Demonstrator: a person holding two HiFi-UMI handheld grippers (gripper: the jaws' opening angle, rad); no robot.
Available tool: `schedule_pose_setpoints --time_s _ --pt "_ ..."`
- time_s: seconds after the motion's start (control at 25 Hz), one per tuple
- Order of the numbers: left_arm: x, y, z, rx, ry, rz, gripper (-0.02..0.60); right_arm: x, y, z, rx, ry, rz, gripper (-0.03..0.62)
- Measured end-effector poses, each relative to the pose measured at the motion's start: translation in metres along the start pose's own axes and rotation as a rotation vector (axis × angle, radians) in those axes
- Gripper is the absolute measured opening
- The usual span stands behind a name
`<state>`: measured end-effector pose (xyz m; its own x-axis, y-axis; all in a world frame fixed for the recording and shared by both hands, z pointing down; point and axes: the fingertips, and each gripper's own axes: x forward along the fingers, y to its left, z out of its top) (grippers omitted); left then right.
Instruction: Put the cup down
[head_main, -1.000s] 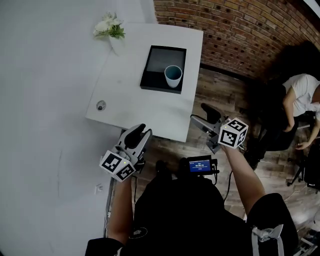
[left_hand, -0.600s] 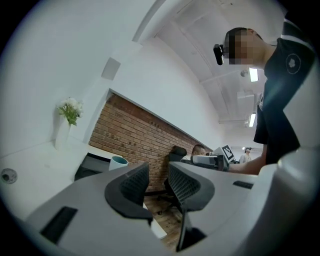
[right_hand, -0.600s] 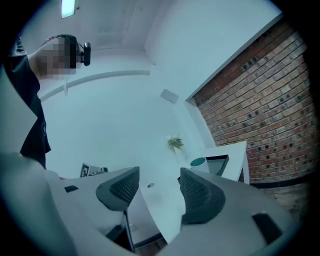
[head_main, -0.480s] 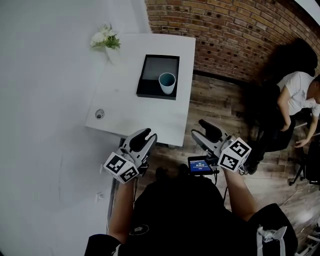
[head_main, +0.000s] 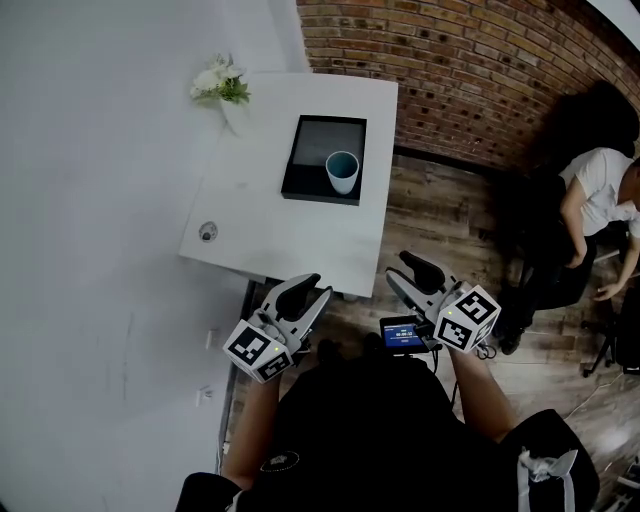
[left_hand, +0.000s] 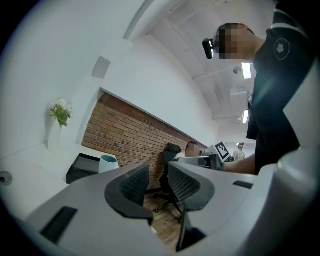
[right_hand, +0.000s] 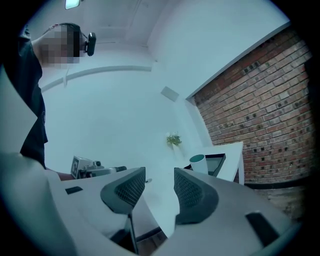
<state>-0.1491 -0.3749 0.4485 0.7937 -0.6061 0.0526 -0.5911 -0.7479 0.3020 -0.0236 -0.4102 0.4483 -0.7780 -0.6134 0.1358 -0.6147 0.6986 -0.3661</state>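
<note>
A pale blue cup (head_main: 342, 170) stands upright in a black tray (head_main: 318, 145) on the far part of the white table (head_main: 270, 235). Both grippers hang well short of the table's near edge, far from the cup. My left gripper (head_main: 308, 290) is shut with nothing between its jaws. My right gripper (head_main: 415, 268) is also shut and empty. The left gripper view shows the cup (left_hand: 108, 162) small at the left of its jaws (left_hand: 157, 182). In the right gripper view the cup (right_hand: 198, 162) stands beyond its jaws (right_hand: 159, 187).
A vase of white flowers (head_main: 222, 82) stands at the table's far left corner, and a small round fitting (head_main: 208, 232) is set near its left edge. A brick wall (head_main: 480, 60) runs behind. A seated person (head_main: 600, 190) is at the right on the wood floor.
The right gripper's jaws have closed from wide open, and it has drawn back and down toward the body. The left gripper has shifted slightly right. The cup has stayed in the tray.
</note>
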Motion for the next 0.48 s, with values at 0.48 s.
schedule_pose_setpoints --time_s 0.48 --pt "-0.0094 0.0034 -0.0040 -0.022 -0.001 0.009 0.110 0.0000 -0.0012 -0.0077 -0.029 0.019 -0.032 0.190"
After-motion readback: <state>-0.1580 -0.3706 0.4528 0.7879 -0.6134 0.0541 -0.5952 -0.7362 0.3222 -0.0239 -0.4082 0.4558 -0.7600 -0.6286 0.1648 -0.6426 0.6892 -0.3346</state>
